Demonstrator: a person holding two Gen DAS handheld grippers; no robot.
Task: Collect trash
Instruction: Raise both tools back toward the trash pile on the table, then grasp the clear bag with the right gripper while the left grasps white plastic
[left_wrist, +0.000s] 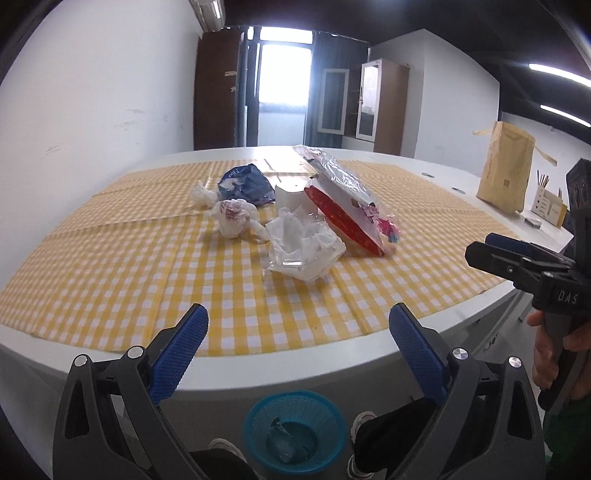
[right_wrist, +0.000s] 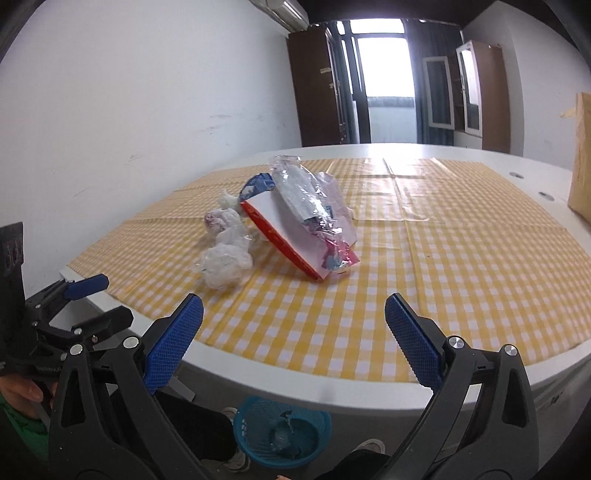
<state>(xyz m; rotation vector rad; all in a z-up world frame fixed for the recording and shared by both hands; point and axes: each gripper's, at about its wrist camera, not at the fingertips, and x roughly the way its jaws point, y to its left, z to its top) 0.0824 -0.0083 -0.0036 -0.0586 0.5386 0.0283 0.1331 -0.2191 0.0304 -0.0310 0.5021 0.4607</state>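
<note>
A pile of trash lies mid-table on the yellow checked cloth (left_wrist: 110, 258): a crumpled white plastic wrapper (left_wrist: 303, 247), a small white-and-red wad (left_wrist: 232, 216), a blue bag (left_wrist: 245, 184), a red-and-white box (left_wrist: 347, 218) under clear foil (left_wrist: 340, 173). The pile also shows in the right wrist view, wrapper (right_wrist: 225, 258) and box (right_wrist: 295, 232). A blue basket (left_wrist: 295, 428) with a scrap inside sits on the floor below the table edge; it also shows in the right wrist view (right_wrist: 282, 432). My left gripper (left_wrist: 297, 339) is open and empty at the near edge. My right gripper (right_wrist: 293, 332) is open and empty.
A tan paper bag (left_wrist: 506, 173) and a small holder with sticks (left_wrist: 550, 206) stand at the table's right side. Cabinets and a bright doorway lie beyond the table. A white wall runs along the left. The right gripper (left_wrist: 517, 258) shows at the left view's right edge.
</note>
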